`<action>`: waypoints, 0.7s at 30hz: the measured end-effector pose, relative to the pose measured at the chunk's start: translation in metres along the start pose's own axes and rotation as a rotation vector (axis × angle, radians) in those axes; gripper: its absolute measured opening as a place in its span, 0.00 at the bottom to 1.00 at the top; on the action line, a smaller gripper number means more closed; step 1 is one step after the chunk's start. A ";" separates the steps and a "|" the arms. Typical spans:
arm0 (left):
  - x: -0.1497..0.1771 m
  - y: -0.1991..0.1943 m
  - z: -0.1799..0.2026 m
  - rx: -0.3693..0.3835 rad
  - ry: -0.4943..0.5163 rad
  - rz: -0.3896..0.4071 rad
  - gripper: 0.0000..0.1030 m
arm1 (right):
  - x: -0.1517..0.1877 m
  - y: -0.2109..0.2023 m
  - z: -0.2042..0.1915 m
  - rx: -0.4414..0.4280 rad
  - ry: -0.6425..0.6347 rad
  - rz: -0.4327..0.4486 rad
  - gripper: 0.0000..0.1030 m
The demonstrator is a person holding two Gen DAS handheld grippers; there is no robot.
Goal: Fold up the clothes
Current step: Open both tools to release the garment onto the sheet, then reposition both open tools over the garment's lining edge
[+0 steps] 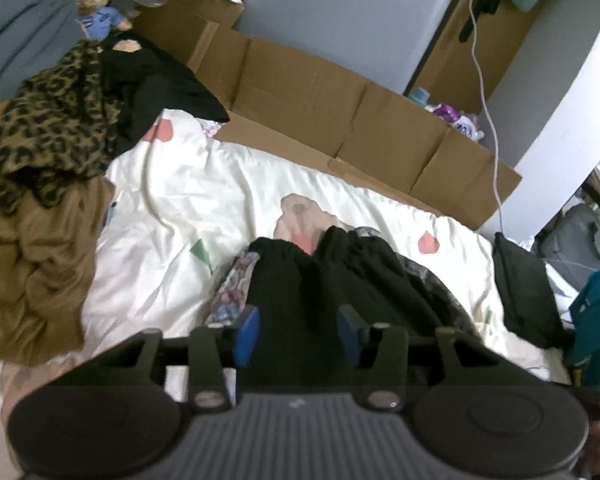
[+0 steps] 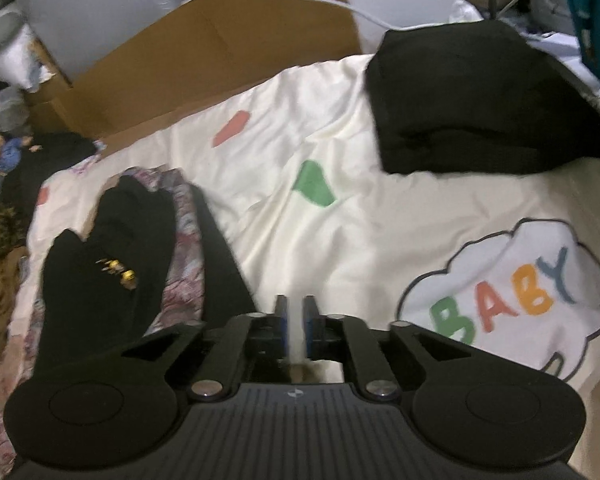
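Cream bedspread (image 1: pixel 204 184) with coloured patches covering a bed, flattened cardboard (image 1: pixel 320 96) along its far edge, grey wall behind. White cable (image 1: pixel 485 92) hanging down past the cardboard.

Left wrist view: left gripper (image 1: pixel 298 330) low over a black garment (image 1: pixel 324 280) with floral lining, lying crumpled on the bedspread near the middle. Jaws spread wide, blue pads either side of a hump of black cloth, no visible pinch. Left of the black garment: leopard-print cloth (image 1: pixel 56 128) heaped on a brown garment (image 1: pixel 32 264), more black cloth (image 1: pixel 156 88) behind. Teddy bear (image 1: pixel 98 4) in blue shirt beyond the heap. Folded black piece (image 1: pixel 524 288) right of the black garment, at the bed edge.

Right wrist view: right gripper (image 2: pixel 296 322) over bare bedspread just right of the black garment (image 2: pixel 112 264), jaws nearly together with a thin slit between the pads, nothing held. Small gold trinkets on the black fabric, blurred. Folded black piece (image 2: pixel 472 108) farther off, well apart from the black garment. Cloud print reading BABY (image 2: pixel 504 296) right of the gripper. Green patch (image 2: pixel 314 184) between black garment and folded piece.
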State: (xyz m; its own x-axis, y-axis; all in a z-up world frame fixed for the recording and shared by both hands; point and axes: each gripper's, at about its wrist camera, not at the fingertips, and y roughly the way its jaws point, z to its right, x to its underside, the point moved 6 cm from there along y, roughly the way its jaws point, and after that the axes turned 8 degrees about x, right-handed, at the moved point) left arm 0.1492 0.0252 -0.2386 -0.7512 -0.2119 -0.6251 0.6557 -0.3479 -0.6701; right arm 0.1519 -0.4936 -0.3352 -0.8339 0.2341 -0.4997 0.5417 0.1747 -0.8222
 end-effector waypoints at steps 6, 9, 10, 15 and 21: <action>0.008 0.058 -0.029 -0.054 -0.060 -0.006 0.52 | -0.010 -0.010 -0.020 -0.056 -0.095 0.007 0.55; 0.009 0.080 -0.046 -0.059 -0.106 0.008 0.52 | -0.019 -0.014 -0.033 -0.089 -0.136 0.006 0.64; 0.009 0.086 -0.052 -0.055 -0.121 0.015 0.53 | -0.023 -0.014 -0.036 -0.111 -0.137 0.008 0.66; 0.010 0.110 -0.069 -0.065 -0.135 0.013 0.53 | -0.041 -0.002 -0.053 -0.147 -0.156 -0.052 0.70; 0.023 0.124 -0.084 -0.058 -0.133 -0.014 0.53 | -0.057 0.016 -0.071 -0.165 -0.174 -0.122 0.70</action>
State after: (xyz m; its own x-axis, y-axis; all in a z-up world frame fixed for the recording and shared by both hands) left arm 0.2194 0.0540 -0.3701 -0.7612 -0.3278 -0.5596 0.6454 -0.2991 -0.7028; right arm 0.2159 -0.4363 -0.3007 -0.8920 0.0362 -0.4506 0.4339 0.3481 -0.8310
